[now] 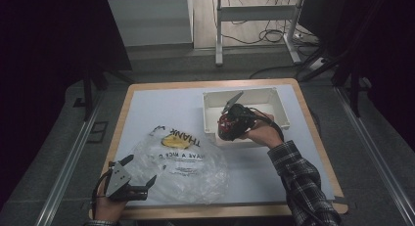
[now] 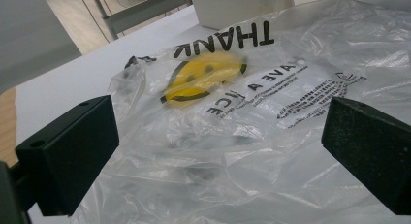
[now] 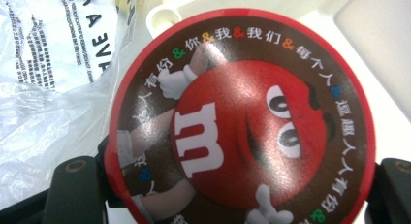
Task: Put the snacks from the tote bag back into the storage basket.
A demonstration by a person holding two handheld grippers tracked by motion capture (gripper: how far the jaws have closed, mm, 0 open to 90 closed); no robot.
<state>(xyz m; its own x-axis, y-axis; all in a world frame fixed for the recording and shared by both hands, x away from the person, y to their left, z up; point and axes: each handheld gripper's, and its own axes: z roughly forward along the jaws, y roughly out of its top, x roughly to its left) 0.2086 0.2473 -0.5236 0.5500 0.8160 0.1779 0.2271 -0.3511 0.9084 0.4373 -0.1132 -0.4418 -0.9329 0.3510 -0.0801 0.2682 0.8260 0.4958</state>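
The right tongs [image 1: 229,129] grip a round candy tin [image 3: 242,120] at the white bin's [image 1: 211,101] edge, probably bound for the plastic bag [image 1: 183,162]. The left tongs [image 1: 139,174] gape open at the bag's edge on the desk [image 1: 147,103], ready to hold it.

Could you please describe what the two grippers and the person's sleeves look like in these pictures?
The left gripper has blocky black jaws, a grey three-cornered plate on top and a black cable trailing back. The right gripper is black with red parts, carries a grey plate too, and has a black cable looping past the hand. The right sleeve is a dark plaid shirt.
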